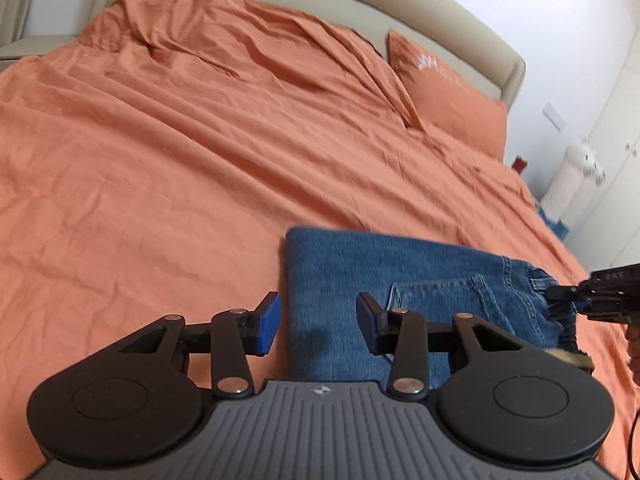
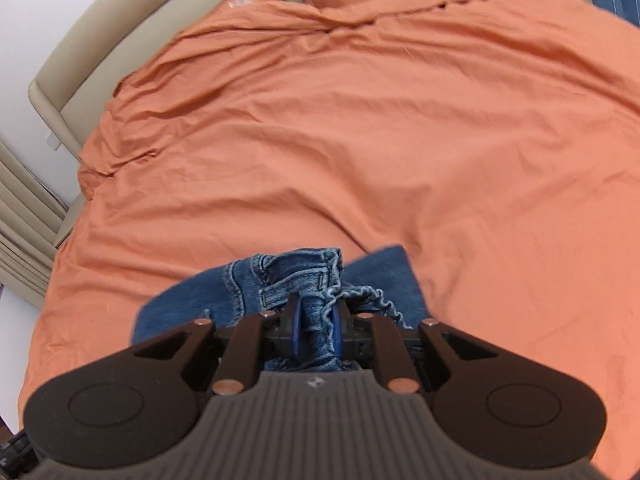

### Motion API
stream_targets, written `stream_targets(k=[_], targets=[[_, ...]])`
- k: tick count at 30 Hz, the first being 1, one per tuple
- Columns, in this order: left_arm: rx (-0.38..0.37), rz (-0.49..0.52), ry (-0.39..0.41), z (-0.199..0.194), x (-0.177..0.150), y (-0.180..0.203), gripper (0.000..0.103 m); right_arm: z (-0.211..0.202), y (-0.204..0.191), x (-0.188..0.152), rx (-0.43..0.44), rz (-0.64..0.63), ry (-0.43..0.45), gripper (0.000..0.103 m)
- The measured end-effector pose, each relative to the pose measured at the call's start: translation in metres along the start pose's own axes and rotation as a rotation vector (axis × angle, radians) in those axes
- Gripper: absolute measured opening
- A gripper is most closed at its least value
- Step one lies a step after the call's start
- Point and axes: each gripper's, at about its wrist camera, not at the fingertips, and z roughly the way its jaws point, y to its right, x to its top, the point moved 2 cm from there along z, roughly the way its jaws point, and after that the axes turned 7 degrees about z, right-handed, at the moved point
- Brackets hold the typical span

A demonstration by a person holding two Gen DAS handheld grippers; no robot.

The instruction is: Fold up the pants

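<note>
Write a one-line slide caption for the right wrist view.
Right gripper clamps the bunched waistband of folded blue jeans on an orange bedspread.

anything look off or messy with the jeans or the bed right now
Mostly tidy. The jeans lie folded flat on the orange duvet, but their waistband end is bunched and lifted where the right tool pinches it. The left tool is open above the fold, holding nothing. The duvet is wrinkled; nothing is spilled or damaged.

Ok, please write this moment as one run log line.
jeans: folded on bed | left gripper: open, over the fold | right gripper: shut on waistband
</note>
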Motion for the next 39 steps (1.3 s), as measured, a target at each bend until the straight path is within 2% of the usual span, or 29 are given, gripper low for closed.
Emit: stream_targets(k=[8, 11, 14, 18, 22, 24, 29, 33, 35, 39], targets=[[0.027, 0.059, -0.046, 0.017, -0.007, 0.005, 0.046, 0.043, 0.041, -0.003, -0.008, 0.066, -0.045, 0.011], [0.023, 0.063, -0.055, 0.018, -0.006, 0.003, 0.046, 0.047, 0.046, -0.007, -0.009, 0.105, -0.039, 0.017], [0.015, 0.080, -0.057, 0.012, -0.006, 0.007, 0.046, 0.029, 0.049, -0.012, 0.026, 0.149, -0.013, 0.029], [0.008, 0.131, -0.056, -0.004, -0.005, 0.017, 0.046, -0.019, 0.058, -0.030, 0.054, 0.184, 0.084, 0.033], [0.005, 0.185, -0.066, -0.022, -0.003, 0.035, 0.047, -0.057, 0.080, -0.062, 0.069, 0.300, 0.112, 0.044], [-0.012, 0.218, -0.091, -0.031, -0.003, 0.047, 0.048, -0.068, 0.091, -0.078, 0.085, 0.357, 0.120, 0.044], [-0.018, 0.357, -0.172, -0.059, -0.016, 0.073, 0.057, -0.066, 0.112, -0.099, 0.148, 0.505, 0.055, 0.044], [0.007, 0.444, -0.249, -0.075, -0.039, 0.084, 0.059, -0.056, 0.113, -0.105, 0.212, 0.534, 0.011, 0.043], [0.020, 0.475, -0.284, -0.079, -0.052, 0.086, 0.061, -0.050, 0.114, -0.106, 0.231, 0.540, -0.004, 0.039], [0.079, 0.542, -0.351, -0.070, -0.076, 0.093, 0.062, -0.044, 0.114, -0.106, 0.255, 0.532, 0.002, 0.036]])
